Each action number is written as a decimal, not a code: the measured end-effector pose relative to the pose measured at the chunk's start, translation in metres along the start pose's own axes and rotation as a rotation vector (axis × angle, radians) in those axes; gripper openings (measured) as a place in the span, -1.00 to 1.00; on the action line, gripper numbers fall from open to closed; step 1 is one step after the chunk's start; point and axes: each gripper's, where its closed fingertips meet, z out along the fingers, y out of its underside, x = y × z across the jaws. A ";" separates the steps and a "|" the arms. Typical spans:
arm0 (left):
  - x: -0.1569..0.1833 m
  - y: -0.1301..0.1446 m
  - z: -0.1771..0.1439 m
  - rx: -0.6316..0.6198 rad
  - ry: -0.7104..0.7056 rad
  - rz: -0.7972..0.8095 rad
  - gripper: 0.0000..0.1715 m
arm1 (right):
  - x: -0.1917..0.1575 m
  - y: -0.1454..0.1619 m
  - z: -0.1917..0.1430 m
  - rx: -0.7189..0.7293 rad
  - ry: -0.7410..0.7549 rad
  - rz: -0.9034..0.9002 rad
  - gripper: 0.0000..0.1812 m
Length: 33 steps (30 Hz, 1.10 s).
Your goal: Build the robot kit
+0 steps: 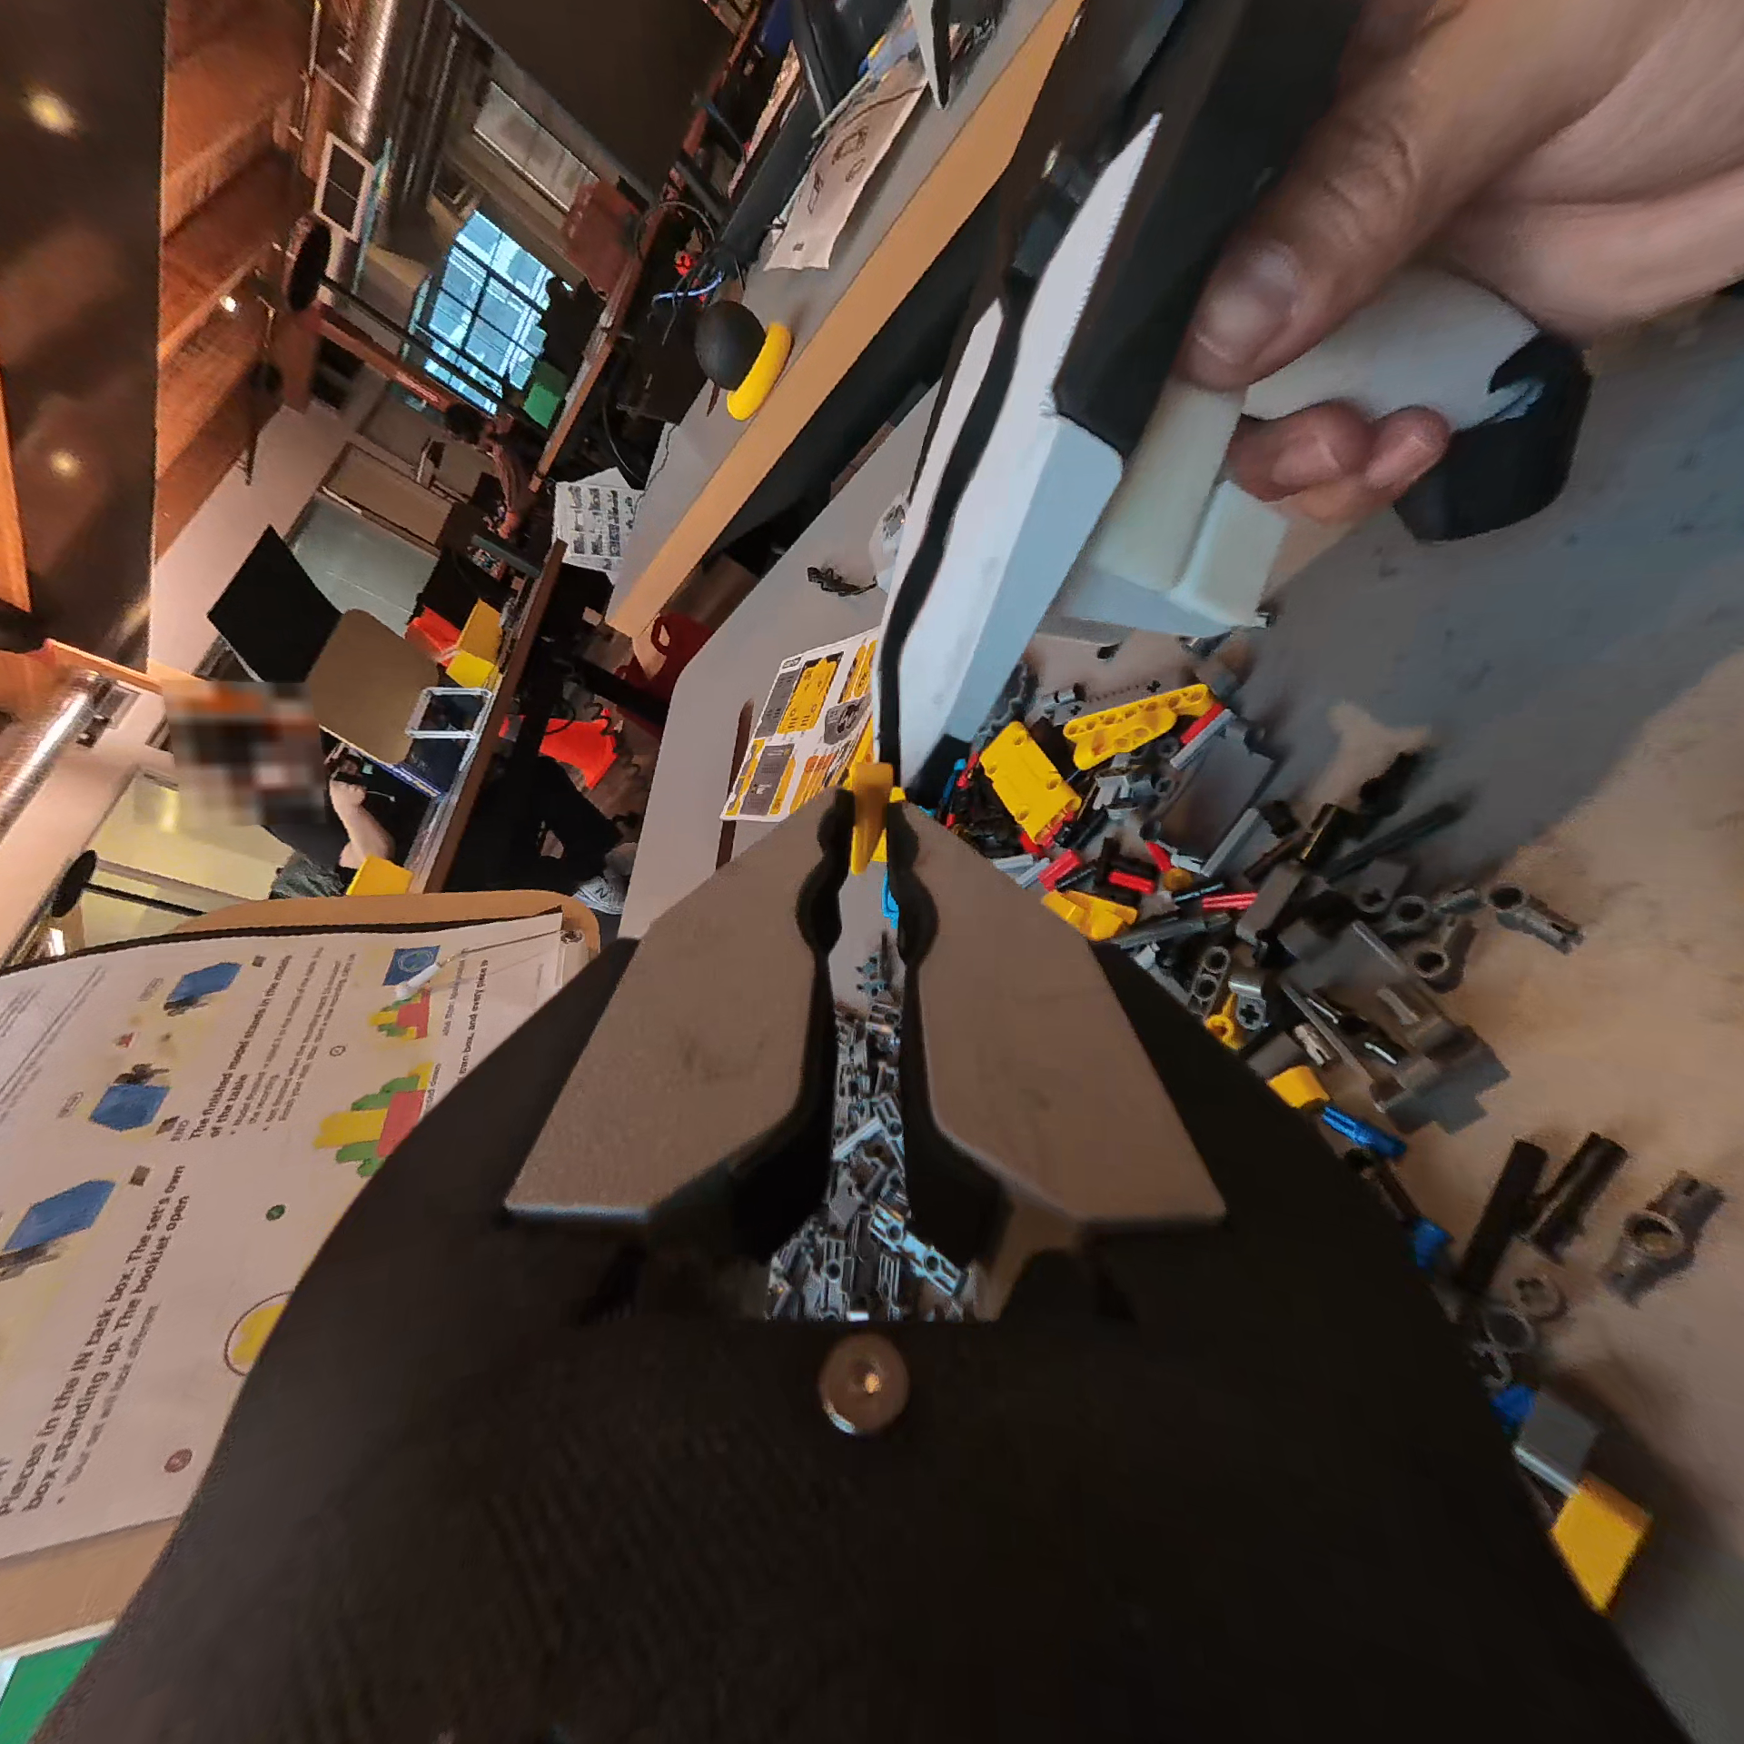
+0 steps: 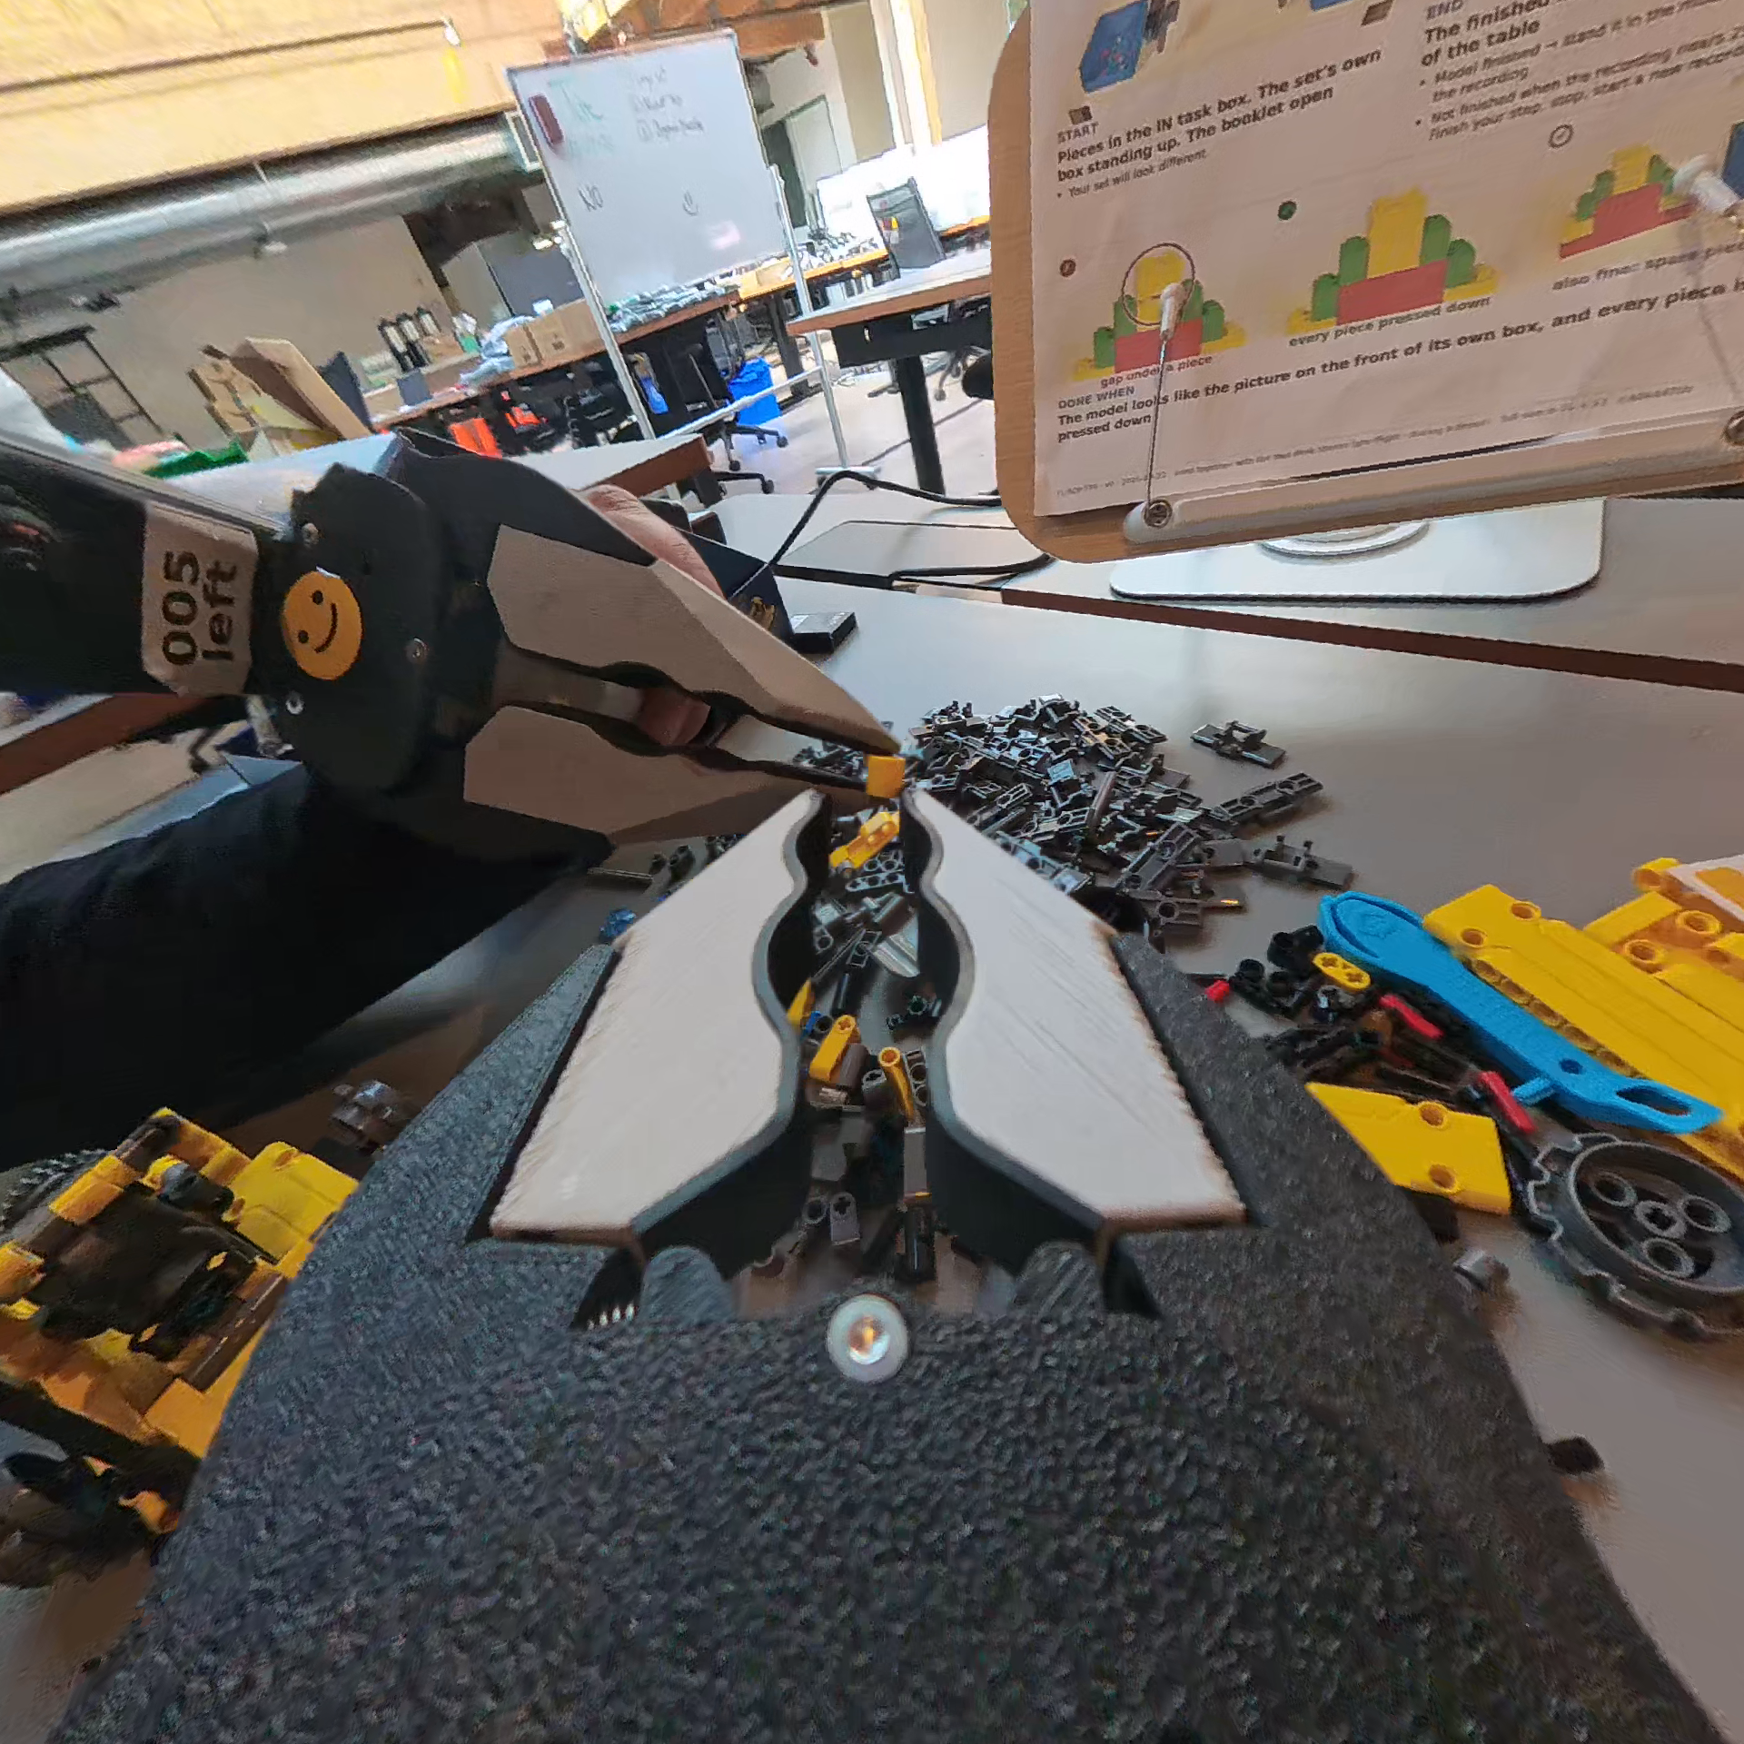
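My left gripper (image 1: 870, 819) is shut on a small yellow piece (image 1: 868, 802), held at the very fingertips above the table. In the right wrist view the left gripper (image 2: 873, 755) comes in from the left with the yellow piece (image 2: 884, 776) sticking out of its tip. My right gripper (image 2: 863, 802) is narrowly open and empty. Its tips sit just below and in front of the held yellow piece, apart from it. In the left wrist view the right gripper (image 1: 906, 746) comes down from the upper right in a person's hand (image 1: 1416, 236), its tip close beside the yellow piece.
A heap of small black pieces (image 2: 1057, 783) lies behind the tips, with mixed small pieces under my right fingers. Yellow beams (image 2: 1557, 972), a blue tool (image 2: 1472, 1019) and a black gear wheel (image 2: 1651, 1227) lie right. A part-built yellow model (image 2: 142, 1255) stands left. An instruction board (image 2: 1368, 283) stands behind. Both grippers' tips are close together, under 4 cm apart. It is some 15 cm from my right tips to the black gear wheel (image 2: 1651, 1227).
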 end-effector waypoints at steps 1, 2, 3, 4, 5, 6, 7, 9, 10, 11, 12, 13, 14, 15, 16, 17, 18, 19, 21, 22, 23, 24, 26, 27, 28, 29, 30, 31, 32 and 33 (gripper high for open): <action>0.001 -0.001 0.000 0.006 0.004 0.000 -0.96 | 0.000 -0.001 -0.001 0.006 -0.014 0.019 -0.85; 0.003 -0.002 0.000 0.011 0.017 0.003 -0.96 | 0.000 -0.003 -0.002 0.022 -0.021 0.035 -0.85; 0.005 -0.003 0.000 0.010 0.031 0.008 -0.95 | 0.001 -0.006 -0.003 0.041 -0.019 0.050 -0.85; 0.005 -0.002 0.001 0.003 0.023 0.019 -0.95 | 0.002 -0.007 -0.005 0.048 -0.026 0.060 -0.86; 0.006 -0.002 0.002 -0.002 0.022 0.029 -0.95 | 0.002 -0.007 -0.005 0.042 -0.031 0.064 -0.89; 0.008 -0.003 0.002 -0.005 0.027 0.036 -0.95 | 0.004 -0.005 -0.005 0.033 -0.017 0.061 -0.93; 0.008 -0.003 0.003 -0.015 0.025 0.045 -0.95 | 0.005 -0.004 -0.005 0.029 -0.011 0.054 -0.93; 0.008 -0.003 0.004 -0.026 0.014 0.061 -0.96 | 0.006 -0.004 -0.005 0.034 -0.008 0.059 -0.93; 0.008 -0.003 0.005 -0.027 0.013 0.058 -0.96 | 0.006 -0.004 -0.005 0.035 -0.014 0.071 -0.93; 0.008 -0.004 0.005 -0.029 0.011 0.050 -0.95 | 0.007 -0.004 -0.006 0.037 -0.021 0.088 -0.94; 0.009 -0.004 0.006 -0.034 0.009 0.033 -0.95 | 0.008 -0.004 -0.006 0.039 -0.024 0.101 -0.94; 0.009 -0.003 0.008 -0.044 0.005 0.013 -0.95 | 0.009 -0.004 -0.006 0.041 -0.020 0.107 -0.94; 0.009 -0.002 0.010 -0.058 0.002 -0.006 -0.95 | 0.011 -0.004 -0.006 0.042 -0.009 0.106 -0.94; 0.009 -0.001 0.012 -0.070 -0.001 -0.023 -0.95 | 0.013 -0.003 -0.007 0.040 0.005 0.100 -0.94; 0.008 -0.001 0.014 -0.077 -0.003 -0.045 -0.95 | 0.015 -0.003 -0.007 0.041 0.019 0.091 -0.94; 0.007 -0.002 0.015 -0.081 -0.009 -0.067 -0.96 | 0.017 -0.004 -0.008 0.045 0.036 0.079 -0.94; 0.005 -0.002 0.015 -0.081 -0.022 -0.080 -0.96 | 0.020 -0.005 -0.009 0.052 0.065 0.065 -0.94; 0.003 -0.003 0.016 -0.077 -0.041 -0.087 -0.96 | 0.025 -0.005 -0.011 0.052 0.103 0.047 -0.94; -0.002 -0.003 0.016 -0.081 -0.075 -0.092 -0.94 | 0.031 -0.004 -0.013 0.042 0.146 0.013 -0.95; -0.002 -0.003 0.017 -0.085 -0.075 -0.100 -0.93 | 0.034 -0.004 -0.015 0.041 0.161 0.008 -0.94; -0.001 -0.003 0.018 -0.092 -0.071 -0.111 -0.89 | 0.037 -0.004 -0.016 0.050 0.179 0.005 -0.95; -0.001 -0.001 0.019 -0.105 -0.069 -0.124 -0.86 | 0.040 -0.004 -0.018 0.054 0.192 0.002 -0.95; -0.001 0.006 0.022 -0.150 -0.065 -0.151 -0.78 | 0.047 -0.004 -0.022 0.053 0.232 -0.020 -0.94; -0.001 0.011 0.023 -0.180 -0.058 -0.165 -0.72 | 0.051 -0.006 -0.026 0.057 0.266 -0.045 -0.94; -0.002 0.017 0.023 -0.214 -0.060 -0.186 -0.70 | 0.054 -0.008 -0.032 0.062 0.306 -0.060 -0.94; -0.002 0.024 0.023 -0.251 -0.046 -0.221 -0.66 | 0.053 -0.011 -0.040 0.067 0.324 -0.055 -0.95; -0.001 0.031 0.022 -0.291 -0.020 -0.269 -0.60 | 0.047 -0.014 -0.048 0.070 0.320 -0.047 -0.94; 0.001 0.041 0.020 -0.342 0.004 -0.325 -0.59 | 0.041 -0.015 -0.057 0.050 0.316 -0.055 -0.94; 0.003 0.052 0.017 -0.407 0.026 -0.387 -0.59 | 0.037 -0.010 -0.067 -0.017 0.328 -0.076 -0.94; 0.006 0.063 0.013 -0.477 0.054 -0.452 -0.57 | 0.036 0.000 -0.080 -0.120 0.347 -0.097 -0.94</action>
